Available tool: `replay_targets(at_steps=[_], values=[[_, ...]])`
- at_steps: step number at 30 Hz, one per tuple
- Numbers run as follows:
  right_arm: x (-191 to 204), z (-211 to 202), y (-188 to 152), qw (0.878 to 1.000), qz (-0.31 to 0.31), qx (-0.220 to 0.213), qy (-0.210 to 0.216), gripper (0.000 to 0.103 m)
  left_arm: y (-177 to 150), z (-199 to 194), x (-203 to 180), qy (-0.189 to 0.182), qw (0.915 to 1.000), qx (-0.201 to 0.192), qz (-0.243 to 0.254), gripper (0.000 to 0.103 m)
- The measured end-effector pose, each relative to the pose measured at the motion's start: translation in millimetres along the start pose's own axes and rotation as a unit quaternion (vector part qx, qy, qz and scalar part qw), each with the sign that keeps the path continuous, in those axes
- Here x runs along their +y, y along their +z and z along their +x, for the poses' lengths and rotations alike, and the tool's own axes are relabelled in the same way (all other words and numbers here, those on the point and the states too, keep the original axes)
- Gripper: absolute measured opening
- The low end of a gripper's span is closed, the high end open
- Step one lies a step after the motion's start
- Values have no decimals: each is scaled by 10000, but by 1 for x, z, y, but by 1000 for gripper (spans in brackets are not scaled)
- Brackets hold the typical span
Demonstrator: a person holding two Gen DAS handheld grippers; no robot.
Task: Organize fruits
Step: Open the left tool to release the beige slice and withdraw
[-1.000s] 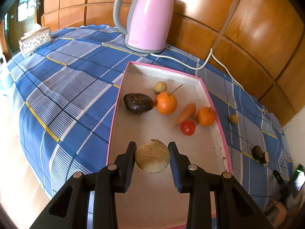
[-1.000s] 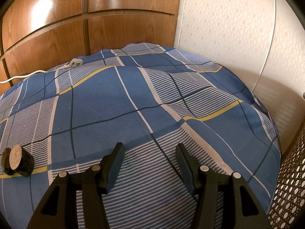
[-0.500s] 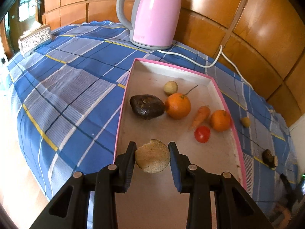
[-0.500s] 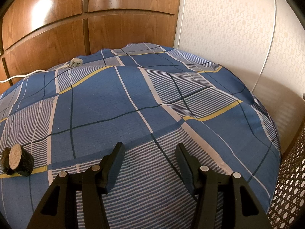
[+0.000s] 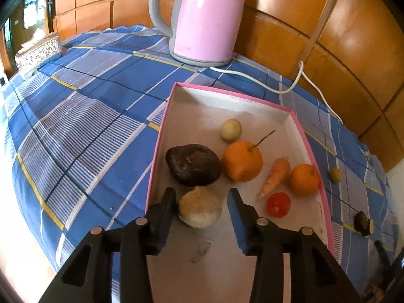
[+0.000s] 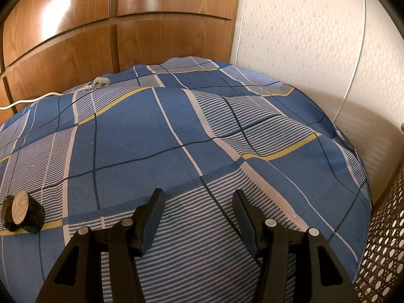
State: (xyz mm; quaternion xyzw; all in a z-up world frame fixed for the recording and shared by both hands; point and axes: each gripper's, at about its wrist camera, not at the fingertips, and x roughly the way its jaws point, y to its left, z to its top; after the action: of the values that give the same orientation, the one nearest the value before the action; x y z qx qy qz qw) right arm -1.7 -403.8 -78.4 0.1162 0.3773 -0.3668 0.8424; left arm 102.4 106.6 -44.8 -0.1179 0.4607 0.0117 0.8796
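In the left wrist view a pink-rimmed tray (image 5: 161, 136) lies on the blue checked cloth. It holds a dark avocado (image 5: 193, 164), a stemmed orange (image 5: 242, 161), a carrot (image 5: 275, 176), a smaller orange (image 5: 304, 180), a red tomato (image 5: 278, 204) and a small pale fruit (image 5: 231, 129). A tan cut fruit half (image 5: 199, 208) rests on the tray floor between the jaws of my left gripper (image 5: 202, 194), which are opening; the right pad stands clear of it. My right gripper (image 6: 199, 197) hovers open and empty over the cloth. A dark cut fruit piece (image 6: 22, 214) lies to its left.
A pink kettle (image 5: 204, 17) stands behind the tray, its white cord (image 5: 298, 80) trailing right to a plug (image 6: 99, 82). A tissue box (image 5: 38, 50) sits far left. A small yellow fruit (image 5: 335, 175) lies right of the tray. A wicker basket (image 6: 383, 240) borders the table's right edge.
My left gripper moved forward and lower over the tray, and its jaws have spread. The cut fruit half now rests on the tray floor. The right gripper has kept still.
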Motion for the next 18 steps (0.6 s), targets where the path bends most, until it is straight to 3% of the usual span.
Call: replay_targets(at_steps=[5, 10, 18], values=[[0, 0, 0, 10000, 2, 0, 2, 56, -10, -24, -5, 103, 9991, -399, 92, 63], [0, 0, 0, 10000, 0, -1, -1, 56, -20, -44, -3, 175, 9981, -579, 104, 63], [0, 0, 0, 10000, 0, -1, -1, 56, -38, -52, 3, 273, 9985, -456, -145, 66]])
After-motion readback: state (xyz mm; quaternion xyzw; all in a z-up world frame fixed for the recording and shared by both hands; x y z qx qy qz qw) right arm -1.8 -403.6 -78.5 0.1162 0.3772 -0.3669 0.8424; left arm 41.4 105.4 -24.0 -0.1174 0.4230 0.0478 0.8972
